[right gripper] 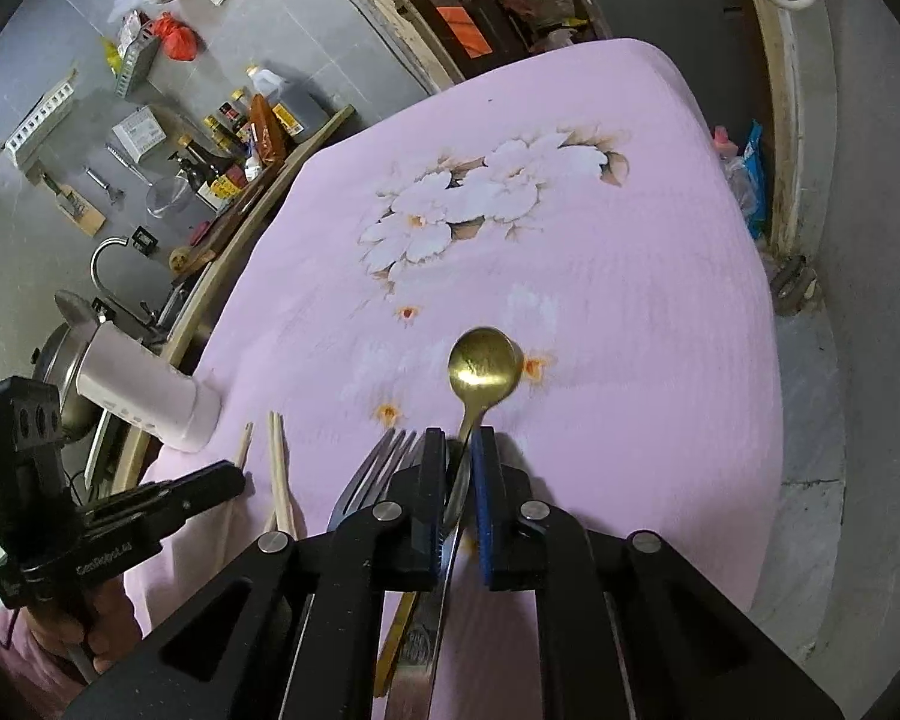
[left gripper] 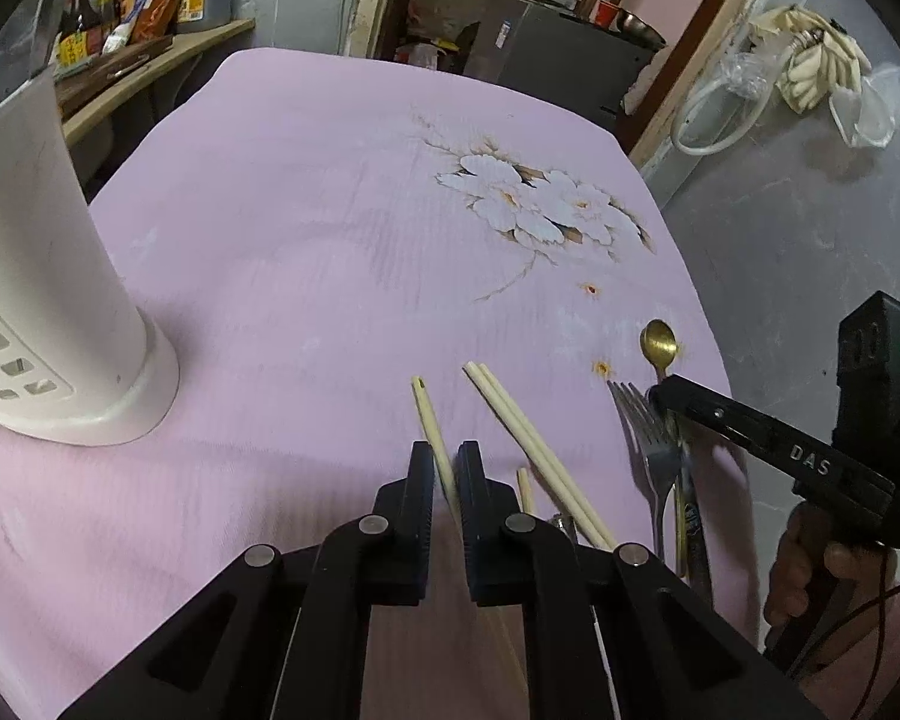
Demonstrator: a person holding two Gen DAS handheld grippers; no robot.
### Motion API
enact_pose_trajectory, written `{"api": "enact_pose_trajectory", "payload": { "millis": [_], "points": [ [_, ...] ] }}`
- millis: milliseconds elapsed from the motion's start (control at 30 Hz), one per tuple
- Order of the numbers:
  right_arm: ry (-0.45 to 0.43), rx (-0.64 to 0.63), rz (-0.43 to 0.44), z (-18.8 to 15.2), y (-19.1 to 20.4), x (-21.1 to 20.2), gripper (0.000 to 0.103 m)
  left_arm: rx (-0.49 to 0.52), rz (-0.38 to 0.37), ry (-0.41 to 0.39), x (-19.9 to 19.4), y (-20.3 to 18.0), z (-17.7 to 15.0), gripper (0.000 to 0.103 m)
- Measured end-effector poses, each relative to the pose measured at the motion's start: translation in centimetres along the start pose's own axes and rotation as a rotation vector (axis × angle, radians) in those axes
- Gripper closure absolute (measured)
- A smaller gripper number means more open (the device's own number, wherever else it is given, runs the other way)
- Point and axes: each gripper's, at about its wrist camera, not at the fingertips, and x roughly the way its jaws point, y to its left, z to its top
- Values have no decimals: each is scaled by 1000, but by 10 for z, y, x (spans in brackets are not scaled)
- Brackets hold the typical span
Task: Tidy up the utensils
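Note:
My left gripper (left gripper: 447,463) is shut on a single pale chopstick (left gripper: 429,414) lying on the pink cloth, its tip sticking out ahead of the jaws. A pair of chopsticks (left gripper: 528,444) lies just to its right. My right gripper (right gripper: 459,450) is shut on the thin neck of a gold spoon (right gripper: 483,363), whose bowl shows ahead of the pads. A steel fork (right gripper: 378,468) lies right beside it on the left, tines forward. The white slotted utensil holder (left gripper: 48,276) stands upright at the left. The right gripper (left gripper: 660,393) also shows by the fork (left gripper: 648,438).
The table wears a pink cloth (left gripper: 306,192) with a white flower print and drops off at the right to a grey floor. A wooden shelf with sauce bottles (left gripper: 120,6) runs along the far left. A person's hand (left gripper: 822,576) holds the right tool.

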Motion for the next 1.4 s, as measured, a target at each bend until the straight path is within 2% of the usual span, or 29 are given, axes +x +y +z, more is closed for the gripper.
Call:
{"api": "enact_pose_trajectory", "payload": {
  "millis": [333,467,633,833,933,1033,1133,1233,1400],
  "points": [
    [26,-78,-20,29,3,10,93,-54,-28,2,1,5,3,95],
    [35,-101,-15,38,2,15,91,-44,-37,4,0,5,3,95],
    [39,-138,5,47,3,20,91,-71,-62,13,3,12,3,95],
    [75,-191,32,59,4,29,90,-57,-73,-1,-2,11,3,95],
    [88,-266,2,59,10,29,95,-64,-85,-12,-7,13,4,96],
    [78,-261,21,57,12,20,100,-63,-95,-25,-14,16,5,96],
    [43,-233,12,51,17,3,100,-60,-103,-36,-22,18,5,96],
    [-37,-218,-22,42,29,-25,100,-51,-117,-56,-35,21,6,96],
    [-203,-247,-168,28,58,-74,100,-16,-143,-104,-64,22,4,96]
  ]
}}
